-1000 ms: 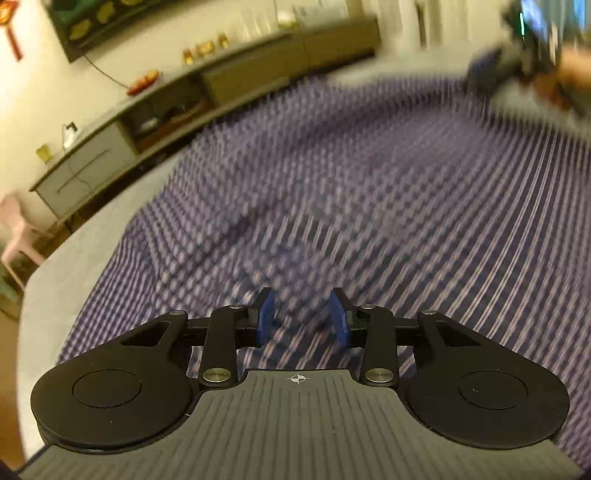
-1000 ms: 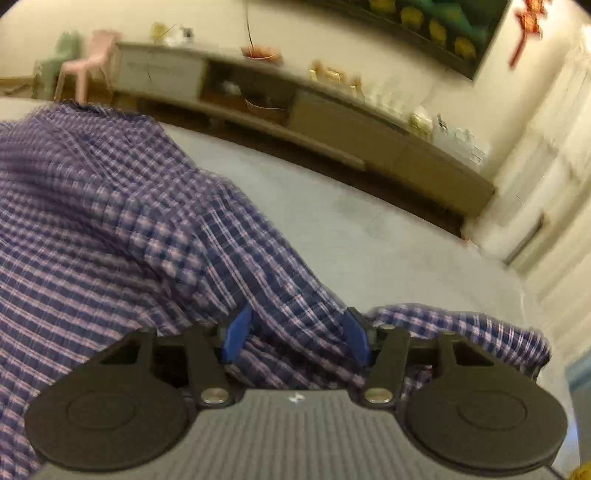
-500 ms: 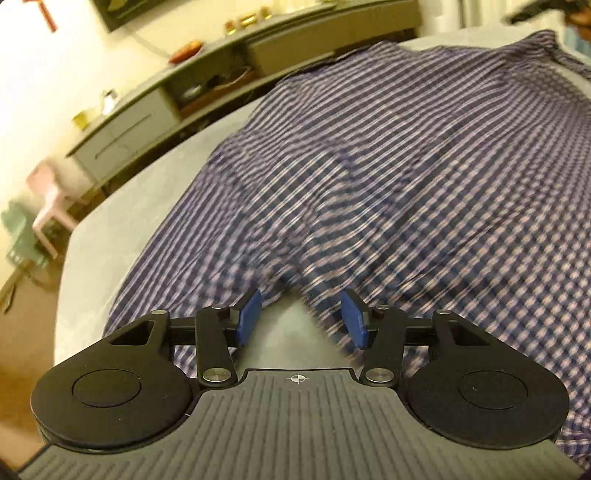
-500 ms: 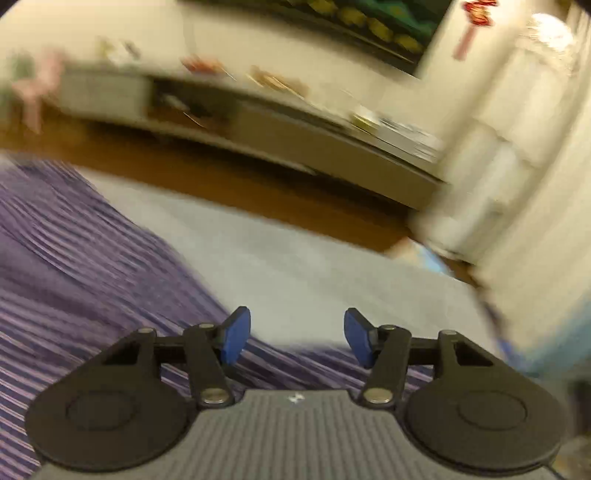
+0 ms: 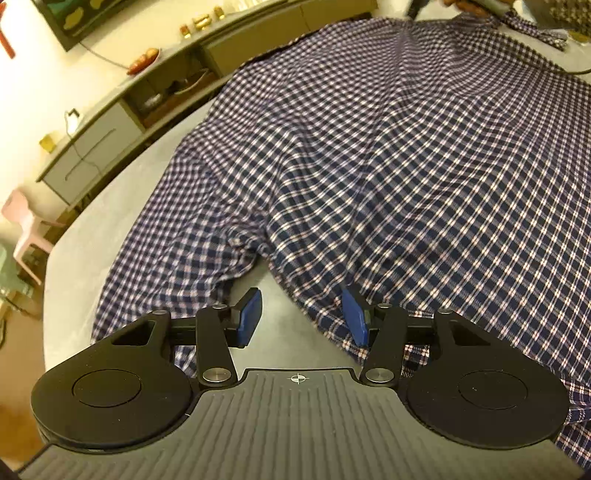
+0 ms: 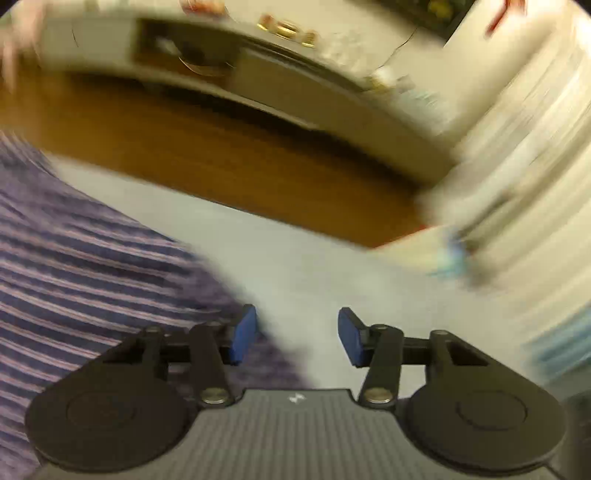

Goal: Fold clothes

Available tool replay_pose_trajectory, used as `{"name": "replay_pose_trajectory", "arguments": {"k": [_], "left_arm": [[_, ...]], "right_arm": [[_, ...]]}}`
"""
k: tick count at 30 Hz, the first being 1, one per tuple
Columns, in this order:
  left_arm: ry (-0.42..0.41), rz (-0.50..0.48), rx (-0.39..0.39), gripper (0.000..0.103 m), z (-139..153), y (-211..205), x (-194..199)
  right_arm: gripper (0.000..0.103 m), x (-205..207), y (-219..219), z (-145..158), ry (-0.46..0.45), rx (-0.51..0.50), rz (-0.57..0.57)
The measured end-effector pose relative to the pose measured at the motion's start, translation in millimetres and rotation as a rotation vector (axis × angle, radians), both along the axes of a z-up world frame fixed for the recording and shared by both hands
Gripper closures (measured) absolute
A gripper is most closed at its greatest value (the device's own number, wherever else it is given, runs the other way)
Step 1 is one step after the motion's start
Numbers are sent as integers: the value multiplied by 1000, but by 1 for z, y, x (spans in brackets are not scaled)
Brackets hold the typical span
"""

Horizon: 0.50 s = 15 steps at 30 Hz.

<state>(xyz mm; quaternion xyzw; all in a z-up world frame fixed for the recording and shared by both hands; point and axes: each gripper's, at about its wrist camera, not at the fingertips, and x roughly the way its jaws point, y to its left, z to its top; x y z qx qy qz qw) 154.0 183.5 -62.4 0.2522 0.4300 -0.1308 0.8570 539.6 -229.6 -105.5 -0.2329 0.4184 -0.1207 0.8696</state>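
A blue, white and pink checked shirt (image 5: 388,147) lies spread over the grey surface (image 5: 122,206). My left gripper (image 5: 301,317) is open and empty, above bare surface where a sleeve (image 5: 177,251) meets the shirt body. In the blurred right wrist view, my right gripper (image 6: 297,334) is open and empty, over the grey surface (image 6: 332,266) at the right edge of the shirt (image 6: 92,266). The right gripper and the hand on it show faintly at the far top of the left wrist view (image 5: 461,5).
A long low cabinet (image 5: 122,122) with small objects on it stands along the wall beyond the surface. A pink child's chair (image 5: 26,229) stands at the left. Wooden floor (image 6: 221,158) lies between surface and cabinet. Pale curtains (image 6: 535,166) hang at the right.
The left gripper has pulled back off the shirt and opened wider; bare surface now lies between its fingers. The right gripper has swung right, off the sleeve, toward the surface's edge.
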Motion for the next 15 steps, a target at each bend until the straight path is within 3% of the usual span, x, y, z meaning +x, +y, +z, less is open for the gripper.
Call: {"name": "replay_pose_trajectory", "arguments": {"k": [3,6,8,10,12,15], "left_arm": [[-27,30,17,65,4,-1,-11],[-68,-8,-76,66,23,-15,-29],[-39,-73,-154,66,27,-34,-41],[4,-156,-182,66,22,-60,-54],[48,-242,-155,65,12,-84,-68],[55,-272,-70,65,-3,-92,-86]], "right_arm": [[58,-57,-15,24,-75,178,35],[49,-148,-22,51,-67,385,155],[47,-194,-4,51,44,408,259],[44,-240,6,51,70,446,292],[44,-264,10,50,118,497,320],[45,-291,22,42,180,454,345]]}}
